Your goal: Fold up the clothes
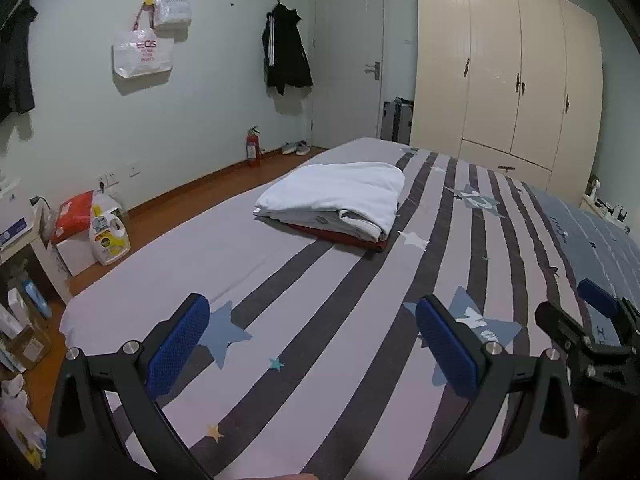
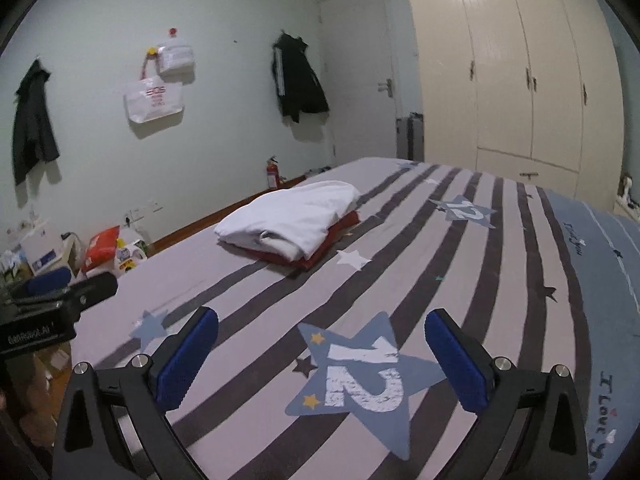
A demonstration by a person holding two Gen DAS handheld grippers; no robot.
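A folded white garment (image 1: 340, 194) (image 2: 292, 214) lies on top of a folded red one (image 1: 352, 240) (image 2: 320, 250), a neat stack on the striped bed sheet (image 1: 280, 280) (image 2: 460, 260) towards the far left of the bed. My left gripper (image 1: 312, 340) hovers over the near part of the bed, open, with only sheet between its blue pads. My right gripper (image 2: 322, 354) is likewise open over the big blue "12" star (image 2: 360, 380), holding nothing. Each gripper shows at the edge of the other's view: the right one (image 1: 592, 320), the left one (image 2: 60, 292). Both are well short of the stack.
Left of the bed is wood floor (image 1: 192, 192) with a detergent bottle (image 1: 108, 236), a red packet (image 1: 74, 216) and boxes. A fire extinguisher (image 1: 253, 148) stands by the wall. Jackets (image 1: 286, 52) and bags (image 1: 142, 52) hang there. A door (image 1: 348, 60) and cream wardrobe (image 1: 508, 72) stand beyond.
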